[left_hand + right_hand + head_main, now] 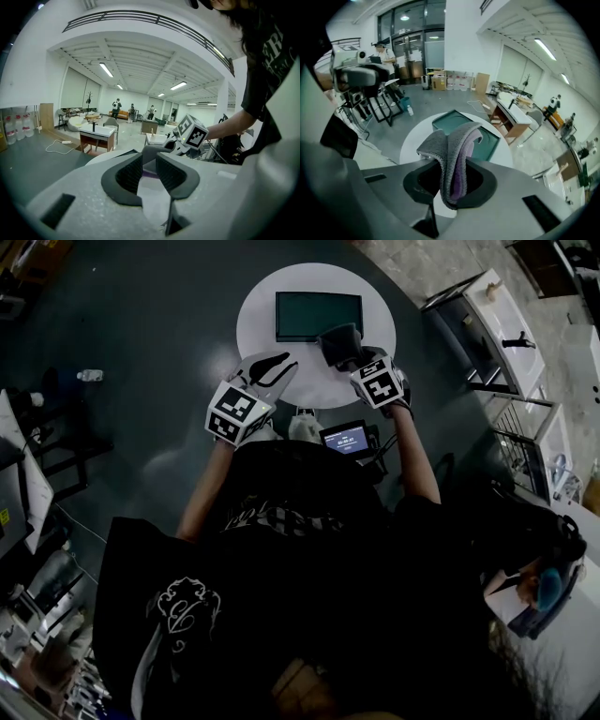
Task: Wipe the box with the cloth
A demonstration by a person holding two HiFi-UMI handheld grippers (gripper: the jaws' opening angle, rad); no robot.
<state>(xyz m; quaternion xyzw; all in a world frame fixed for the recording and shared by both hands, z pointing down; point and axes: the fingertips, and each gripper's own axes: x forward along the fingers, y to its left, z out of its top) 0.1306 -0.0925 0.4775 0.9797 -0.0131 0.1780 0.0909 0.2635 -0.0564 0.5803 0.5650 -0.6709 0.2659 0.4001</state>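
A flat dark-green box [318, 314] lies on the far half of a small round white table [258, 320]. My right gripper [345, 351] hovers over the table's near right part, just short of the box, shut on a grey and purple cloth [337, 337]. In the right gripper view the cloth [452, 154] stands folded up between the jaws of that gripper [452, 180], with the box [488, 140] behind it. My left gripper [270, 367] is over the table's near left edge. It is open, and nothing sits in the gap of that gripper [149, 171].
A small lit screen device [347, 438] sits just below the table's near edge, by the person's lap. A white desk [506, 324] stands on the floor to the right, and a bottle [89, 376] lies on the floor to the left.
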